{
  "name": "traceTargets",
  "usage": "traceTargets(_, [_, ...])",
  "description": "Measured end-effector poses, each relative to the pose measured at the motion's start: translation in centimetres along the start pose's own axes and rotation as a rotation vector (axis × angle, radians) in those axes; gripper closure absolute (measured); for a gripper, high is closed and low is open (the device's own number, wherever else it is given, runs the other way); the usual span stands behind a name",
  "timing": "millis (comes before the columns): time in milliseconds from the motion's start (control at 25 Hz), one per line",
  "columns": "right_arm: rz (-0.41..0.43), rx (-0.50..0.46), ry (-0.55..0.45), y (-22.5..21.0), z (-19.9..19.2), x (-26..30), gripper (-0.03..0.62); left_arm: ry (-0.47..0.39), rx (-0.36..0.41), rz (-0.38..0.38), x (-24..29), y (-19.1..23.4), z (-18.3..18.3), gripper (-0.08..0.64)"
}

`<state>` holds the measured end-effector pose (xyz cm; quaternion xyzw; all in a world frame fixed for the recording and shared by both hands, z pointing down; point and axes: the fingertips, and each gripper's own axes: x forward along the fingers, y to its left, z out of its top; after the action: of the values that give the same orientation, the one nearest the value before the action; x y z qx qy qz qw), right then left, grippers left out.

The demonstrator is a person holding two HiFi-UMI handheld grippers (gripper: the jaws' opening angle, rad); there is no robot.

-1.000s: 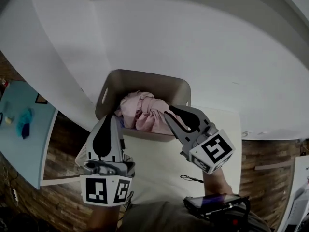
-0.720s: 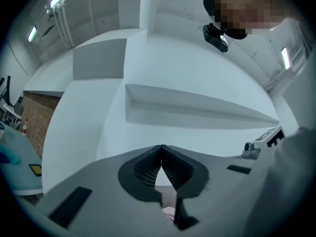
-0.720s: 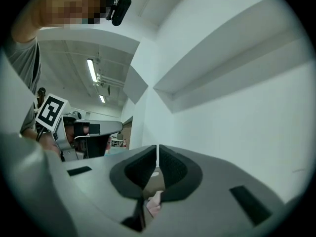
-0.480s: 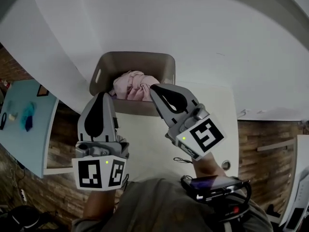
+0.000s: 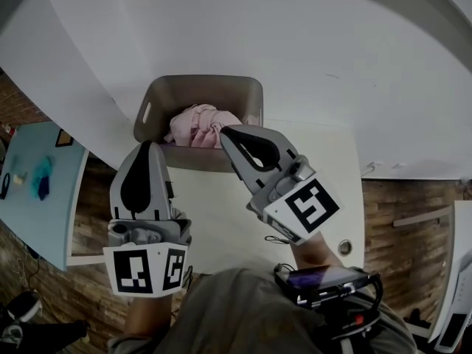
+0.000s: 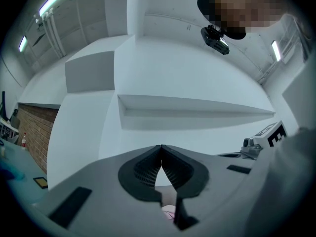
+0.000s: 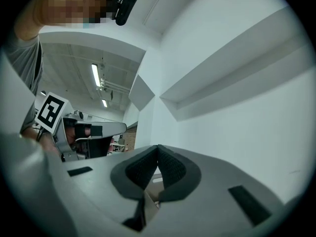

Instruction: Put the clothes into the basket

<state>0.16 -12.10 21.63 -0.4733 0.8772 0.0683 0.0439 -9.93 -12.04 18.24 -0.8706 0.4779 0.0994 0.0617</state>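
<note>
Pink crumpled clothes [image 5: 198, 124] lie inside the grey plastic basket [image 5: 221, 91] on the white table [image 5: 214, 205]. The left hand-held gripper [image 5: 145, 146] and right hand-held gripper [image 5: 226, 132] are both closed on nothing, so the task looks finished.

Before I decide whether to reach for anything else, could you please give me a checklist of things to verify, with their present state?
1. The pink clothes lie inside the basket: ok.
2. Nothing hangs over the basket's near rim: cannot tell, as the right gripper covers part of it in the head view.
3. The left gripper is empty: ok, jaws together with nothing between them.
4. The right gripper is empty: ok, jaws together with nothing between them.
5. The basket stands upright on the table: ok.
6. No clothes lie on the table: ok for the part that shows.
</note>
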Motion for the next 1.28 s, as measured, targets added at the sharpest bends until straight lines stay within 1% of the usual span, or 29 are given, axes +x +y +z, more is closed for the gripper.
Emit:
traceTargets(160, [0.014,0.012,-0.007,0.17,0.04,0.30,0.584,0.004,0.001,0.008,-0.10,0.35,-0.05,0.551])
traceTargets(520, [0.022,0.006,0.007,0.27,-0.05,0.48,0.585,0.002,0.000,0.006,-0.14,0.38,0.07,0.551])
traceTargets(1280, [0.045,0.033,0.007,0.70,-0.61,0.36,0.584,0.011,0.009,0.041,-1.03,0.96,-0.03,0.551])
